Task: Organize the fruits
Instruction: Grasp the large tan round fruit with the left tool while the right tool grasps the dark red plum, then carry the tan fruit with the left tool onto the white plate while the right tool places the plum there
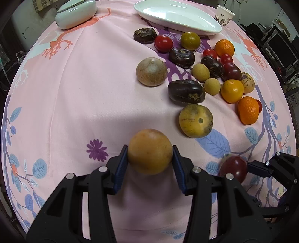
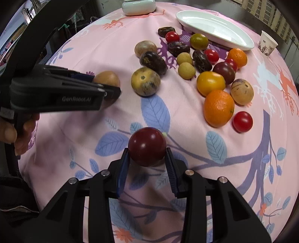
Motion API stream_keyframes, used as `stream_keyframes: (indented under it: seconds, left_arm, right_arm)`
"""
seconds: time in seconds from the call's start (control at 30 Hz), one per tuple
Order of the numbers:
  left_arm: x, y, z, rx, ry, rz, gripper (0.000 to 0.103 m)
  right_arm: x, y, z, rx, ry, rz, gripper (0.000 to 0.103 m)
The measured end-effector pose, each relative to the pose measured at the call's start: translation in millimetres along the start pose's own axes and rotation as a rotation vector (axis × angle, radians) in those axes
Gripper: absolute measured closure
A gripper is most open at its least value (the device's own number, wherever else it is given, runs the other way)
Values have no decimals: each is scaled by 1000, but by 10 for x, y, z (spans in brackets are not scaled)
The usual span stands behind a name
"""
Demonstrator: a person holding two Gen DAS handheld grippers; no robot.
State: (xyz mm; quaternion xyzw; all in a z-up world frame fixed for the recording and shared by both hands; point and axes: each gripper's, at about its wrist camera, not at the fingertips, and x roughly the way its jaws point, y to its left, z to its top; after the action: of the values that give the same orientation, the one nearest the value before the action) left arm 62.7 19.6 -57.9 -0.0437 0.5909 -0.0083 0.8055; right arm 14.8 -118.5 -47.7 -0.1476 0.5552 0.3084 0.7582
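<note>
A tan fruit (image 1: 150, 151) is clamped in the left gripper (image 1: 150, 156); a plum (image 2: 147, 146) is pinched by the right gripper (image 2: 147, 155), near the fruit pile (image 1: 203, 74).

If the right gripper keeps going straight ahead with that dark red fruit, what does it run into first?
Likely nothing nearby: ahead of the right gripper and its round dark red fruit lies bare pink floral tablecloth. The mottled yellow-brown round fruit sits farthest along that line; depth unclear.

Cluttered workroom or lab, dark computer monitors on wire shelving (image 1: 280, 43) at the edge, bare brick wall (image 2: 261, 9), pink leaf-printed tablecloth (image 1: 84, 93) over a table
</note>
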Motion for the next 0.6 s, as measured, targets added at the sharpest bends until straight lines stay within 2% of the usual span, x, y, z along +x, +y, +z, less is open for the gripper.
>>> stream_keyframes:
  seconds: [0.1,0.2,0.37,0.47,0.6]
  left_arm:
    - [-30,32,-41,-4,9,-3,57]
    - [-78,-1,-28,0,13,-3,57]
    - [-310,-45,25,10,-35,-4,57]
    - [-476,-91,152,16,-81,-18,57]
    - [-640,-212,508,33,-132,-47,57]
  right_arm:
    - [6,-21,40,12,0,15,66]
    - [-55,-147,37,70,-4,66,67]
    - [-289,-340,35,139,-60,100,67]
    - [-487,-506,101,170,-110,102,67]
    - [-717,-778,299,190,-175,92,67]
